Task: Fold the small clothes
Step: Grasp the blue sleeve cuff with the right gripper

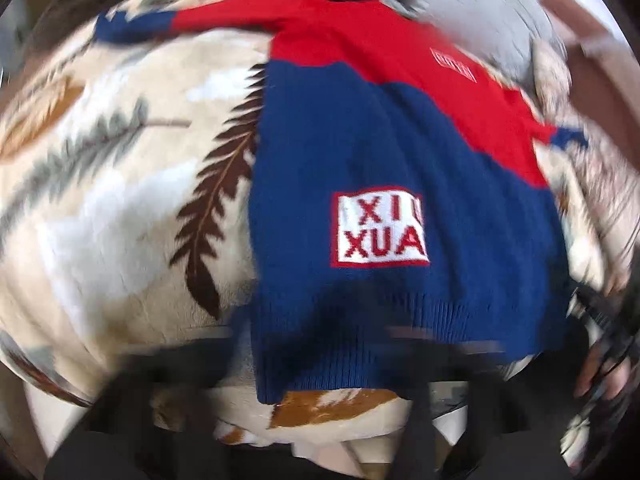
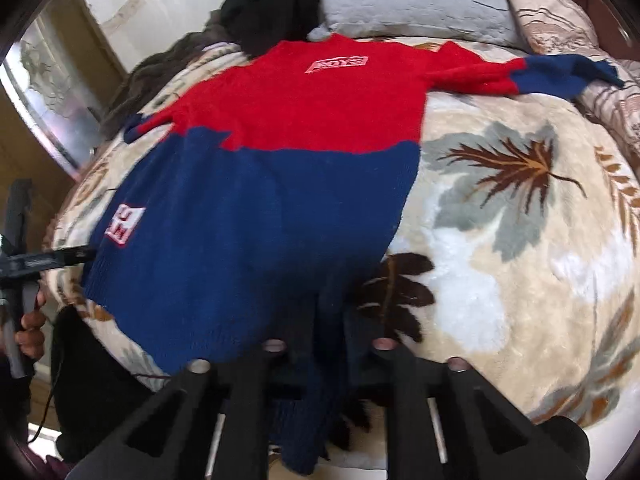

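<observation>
Sweater (image 2: 256, 184) lies flat on leaf blanket (image 2: 500, 264) — my right gripper (image 2: 326, 350) pinches its blue hem; left gripper (image 1: 320, 332) blurred, jaws pressed together at hem too.

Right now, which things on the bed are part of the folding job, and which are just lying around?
Job:
- red and blue sweater, spread flat
- right gripper, shut on its hem
- left gripper, shut at the hem's other corner

Lying about:
- leaf-print blanket underneath
- grey pillow
- patterned pillow
- black garment
</observation>
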Available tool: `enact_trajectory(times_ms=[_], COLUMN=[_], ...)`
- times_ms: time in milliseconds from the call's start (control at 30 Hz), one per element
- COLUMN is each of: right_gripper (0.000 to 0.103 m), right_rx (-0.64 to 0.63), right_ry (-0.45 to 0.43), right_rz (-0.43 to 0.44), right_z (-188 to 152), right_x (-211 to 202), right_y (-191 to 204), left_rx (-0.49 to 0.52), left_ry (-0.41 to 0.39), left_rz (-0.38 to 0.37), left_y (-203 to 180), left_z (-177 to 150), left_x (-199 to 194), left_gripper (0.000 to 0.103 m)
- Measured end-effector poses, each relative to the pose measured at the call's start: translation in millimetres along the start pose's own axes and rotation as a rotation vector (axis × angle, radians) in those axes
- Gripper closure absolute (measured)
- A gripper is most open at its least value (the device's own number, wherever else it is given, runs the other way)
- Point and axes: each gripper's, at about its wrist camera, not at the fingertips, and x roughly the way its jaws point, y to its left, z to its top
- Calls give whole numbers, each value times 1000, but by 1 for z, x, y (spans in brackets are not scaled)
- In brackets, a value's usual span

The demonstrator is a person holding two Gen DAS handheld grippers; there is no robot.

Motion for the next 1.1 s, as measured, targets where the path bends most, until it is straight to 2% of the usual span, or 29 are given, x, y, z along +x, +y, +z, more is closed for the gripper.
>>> enact_trajectory(times_ms=[67,133,200,300,367,400,433,500,533,600,633,667,700,733,800,867,900,967,1033,1100], right_gripper=[96,96,97,97,96,96,96,89,89,82,77,63,45,44,44,44,53,94,97,96], right_rx=[27,53,60,82,127,148,168,197,213,210,205,199,194,197,204,236,248,225,223,263], right_ry=[-37,-101,-124,-71,7,41,54,42,4,-60,-92,-115,-122,-129,-139,-140,-128,-96,-155,-111], right_rz=[38,63,54,20,21,17,29,62,59,50,42,29,19,-4,-36,-70,-77,-97,-109,-86], right_z=[6,13,17,12,-1,-6,-9,-2,9,29,44,60,74,85,105,127,137,149,153,152], right_x=[-16,-41,-51,-34,-14,-4,2,-4,-11,-19,-20,-15,-6,6,28,53,70,90,91,100], right_y=[-7,-17,-24,-35,-46,-50,-53,-58,-62,-67,-68,-69,-70,-72,-72,-79,-82,-84,-92,-103], left_rx=[-37,-65,-75,-80,-83,-93,-107,-87,-71,-20,-1,17,30,42,50,39,29,16,7,-7], left_ry=[14,-11,-28,35,94,120,113,93,63,-8,-42,-82,-110,-139,-161,-137,-123,-90,-95,-58], left_rz=[-41,-74,-87,-96,-43,-42,-65,-104,-112,-103,-92,-71,-53,-30,-11,-34,-36,-27,-2,20], left_y=[4,10,14,13,13,15,17,17,18,16,12,7,0,-7,-13,-24,-26,-35,-38,-34], left_z=[3,3,-1,-8,-13,-16,-17,-15,-12,2,12,26,42,53,79,101,109,122,126,124], left_x=[-8,-26,-40,-26,-5,3,2,-9,-19,-36,-42,-45,-45,-43,-31,-8,2,19,32,50], left_gripper=[100,100,100,100,99,99,99,99,99,93,85,68,59,46,45,45,45,45,45,45])
